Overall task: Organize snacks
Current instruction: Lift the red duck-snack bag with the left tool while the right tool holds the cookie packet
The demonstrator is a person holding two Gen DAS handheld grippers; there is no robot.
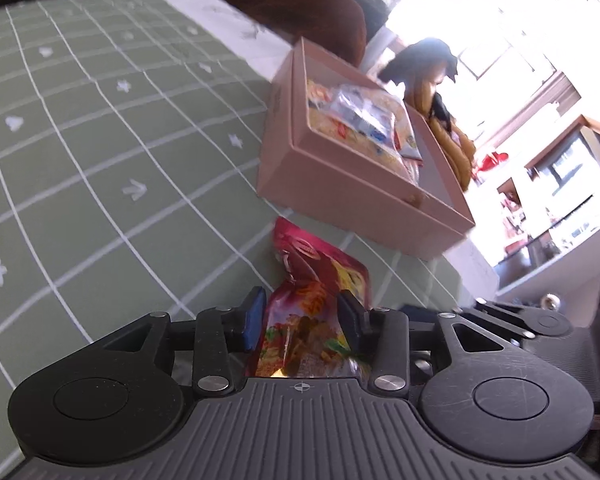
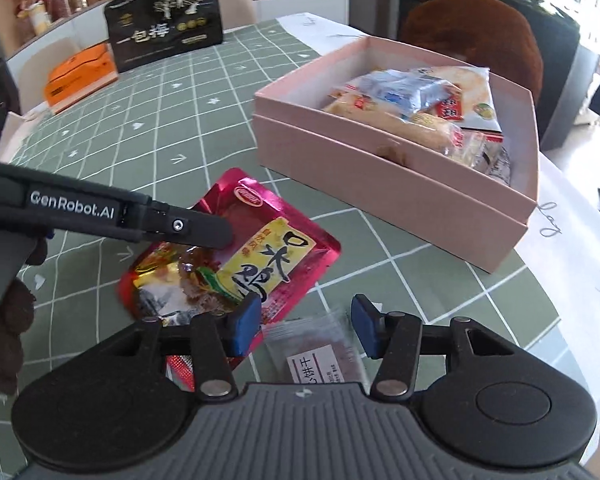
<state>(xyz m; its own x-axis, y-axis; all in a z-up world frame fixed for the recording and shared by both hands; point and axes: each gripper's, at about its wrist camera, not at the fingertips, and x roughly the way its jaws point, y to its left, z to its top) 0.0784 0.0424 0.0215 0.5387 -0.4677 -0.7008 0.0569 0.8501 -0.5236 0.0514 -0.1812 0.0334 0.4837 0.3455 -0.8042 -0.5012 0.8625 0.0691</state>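
Left wrist view: left claw (image 1: 302,316) is pinching the red snack pouch (image 1: 320,280); right claw (image 2: 304,326) is straddling the clear biscuit packet (image 2: 318,354), pads apart, risking dragging the overlapping pouch.

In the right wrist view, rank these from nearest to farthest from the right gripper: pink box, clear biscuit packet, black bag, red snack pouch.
1. clear biscuit packet, between the right gripper fingers.
2. red snack pouch, just ahead, left.
3. pink box, ahead, right.
4. black bag, far table edge, upper left.
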